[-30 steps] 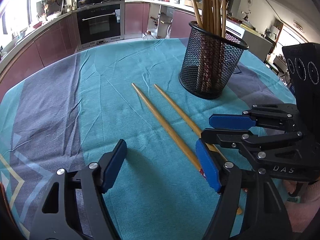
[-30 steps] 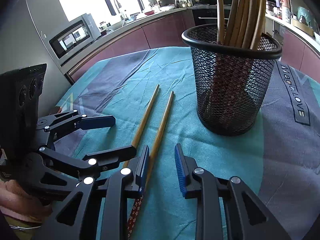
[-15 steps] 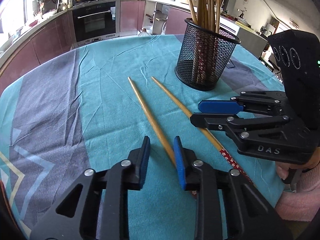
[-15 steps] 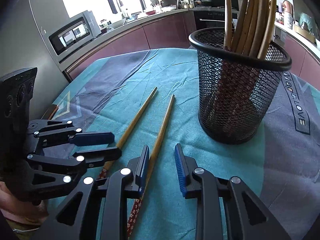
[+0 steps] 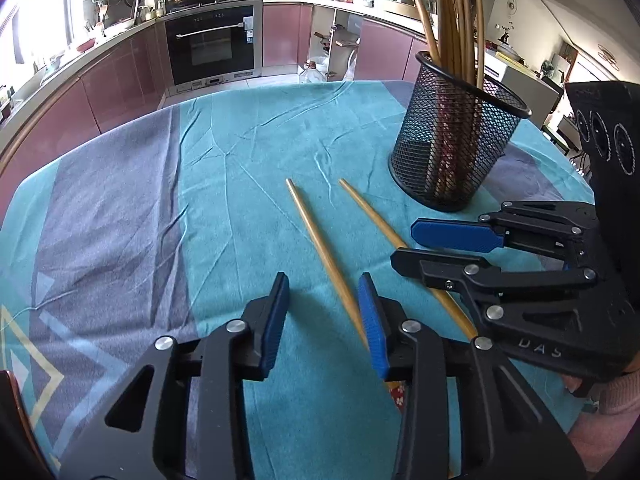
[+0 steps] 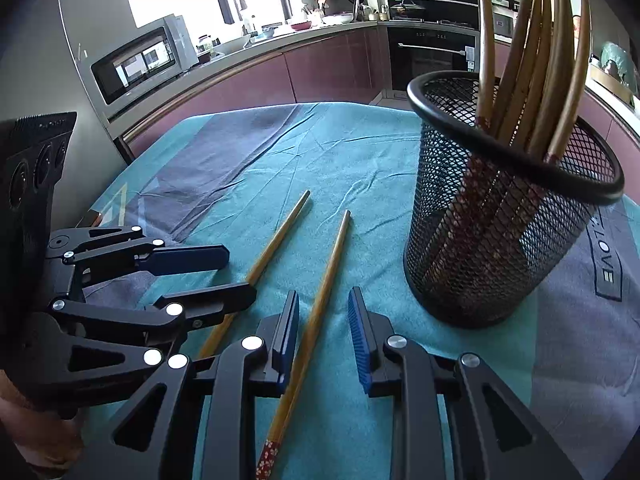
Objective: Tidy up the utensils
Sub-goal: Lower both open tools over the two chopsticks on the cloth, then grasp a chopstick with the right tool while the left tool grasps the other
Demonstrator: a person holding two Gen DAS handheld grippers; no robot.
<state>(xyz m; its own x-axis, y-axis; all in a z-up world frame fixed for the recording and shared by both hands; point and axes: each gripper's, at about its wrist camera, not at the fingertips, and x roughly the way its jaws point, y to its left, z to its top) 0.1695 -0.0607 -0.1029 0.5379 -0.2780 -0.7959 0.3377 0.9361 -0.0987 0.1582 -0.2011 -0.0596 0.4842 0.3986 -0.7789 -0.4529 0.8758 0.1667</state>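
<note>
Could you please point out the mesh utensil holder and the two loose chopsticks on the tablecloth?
Black mesh utensil holder (image 6: 480, 248): right wrist view, on its mesh wall.
Left-hand chopstick (image 5: 320, 240): left wrist view, mid-shaft on the bare wood.
Right-hand chopstick (image 6: 332, 256): right wrist view, on the shaft ahead of the pads.

Two bamboo chopsticks (image 5: 320, 240) (image 6: 328, 272) are lying side by side, each between a gripper's blue pads; the black mesh holder (image 5: 456, 140) (image 6: 492, 232), standing beyond, is being filled with more.
</note>
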